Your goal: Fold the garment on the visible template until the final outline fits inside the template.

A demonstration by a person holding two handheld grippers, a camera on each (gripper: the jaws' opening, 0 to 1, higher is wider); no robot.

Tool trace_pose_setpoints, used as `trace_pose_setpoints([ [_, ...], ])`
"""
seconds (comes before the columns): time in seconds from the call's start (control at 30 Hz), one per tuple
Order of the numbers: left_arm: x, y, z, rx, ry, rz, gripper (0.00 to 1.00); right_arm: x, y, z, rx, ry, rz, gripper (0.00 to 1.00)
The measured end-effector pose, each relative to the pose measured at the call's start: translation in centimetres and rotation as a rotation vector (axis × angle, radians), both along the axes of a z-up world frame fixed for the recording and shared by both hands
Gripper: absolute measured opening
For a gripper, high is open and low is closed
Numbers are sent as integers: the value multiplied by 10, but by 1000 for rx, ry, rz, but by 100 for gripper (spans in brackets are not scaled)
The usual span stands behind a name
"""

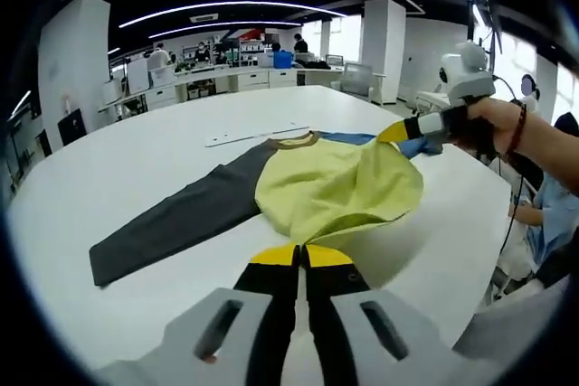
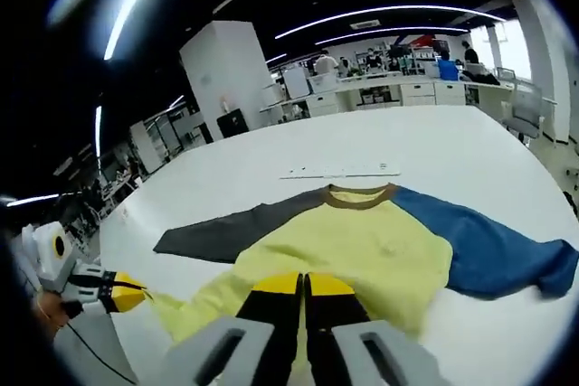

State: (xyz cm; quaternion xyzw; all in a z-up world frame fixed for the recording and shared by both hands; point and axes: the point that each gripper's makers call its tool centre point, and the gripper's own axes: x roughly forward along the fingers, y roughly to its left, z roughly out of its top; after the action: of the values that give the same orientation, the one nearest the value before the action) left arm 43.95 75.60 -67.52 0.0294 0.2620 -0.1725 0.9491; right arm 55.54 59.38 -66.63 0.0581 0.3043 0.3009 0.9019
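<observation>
1. A yellow long-sleeved shirt (image 2: 362, 246) with one dark grey sleeve (image 2: 226, 232) and one blue sleeve (image 2: 479, 255) is lying on the white counter (image 2: 425, 137).
2. Left tongs (image 1: 298, 255) are pinching its yellow hem.
3. Right tongs (image 2: 303, 285) are likewise clamping the yellow fabric.
4. A flat white template strip (image 2: 339, 171) is resting beyond the collar.

The garment (image 2: 362, 241) lies on the table (image 2: 425, 137) — a flat strip (image 2: 339, 171) just beyond its collar.

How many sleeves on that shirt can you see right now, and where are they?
2. On the garment, the dark grey sleeve lies flat on the white table, stretching from the collar toward the left tongs. The blue sleeve lies on the opposite side.
</observation>
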Motion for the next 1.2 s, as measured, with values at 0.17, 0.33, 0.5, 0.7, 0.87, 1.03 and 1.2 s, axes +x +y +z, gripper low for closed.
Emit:
trace_pose_setpoints([
  [0.17, 5, 6, 2, -13, -12, 21, 0, 20, 16, -9, -39, 32, 22, 0],
  [0.33, 8, 8, -1, -7, -7, 22, 0, 34, 36, -25, -47, 86, 49, 0],
  [0.5, 12, 10, -5, 1, -3, 21, 0, 44, 46, -40, -74, 120, 62, 0],
  [0.7, 16, 14, -12, 11, 9, 24, 0, 47, 51, -60, -113, 160, 98, 0],
  [0.87, 16, 16, -17, 4, 22, 32, 0, 47, 51, -74, -137, 182, 117, 0],
  [1.03, 16, 18, -22, -9, 37, 41, 0, 46, 51, -86, -172, 196, 142, 0],
  [1.2, 15, 19, -25, 0, 47, 44, 0, 49, 52, -86, -72, 205, 78, 0],
])
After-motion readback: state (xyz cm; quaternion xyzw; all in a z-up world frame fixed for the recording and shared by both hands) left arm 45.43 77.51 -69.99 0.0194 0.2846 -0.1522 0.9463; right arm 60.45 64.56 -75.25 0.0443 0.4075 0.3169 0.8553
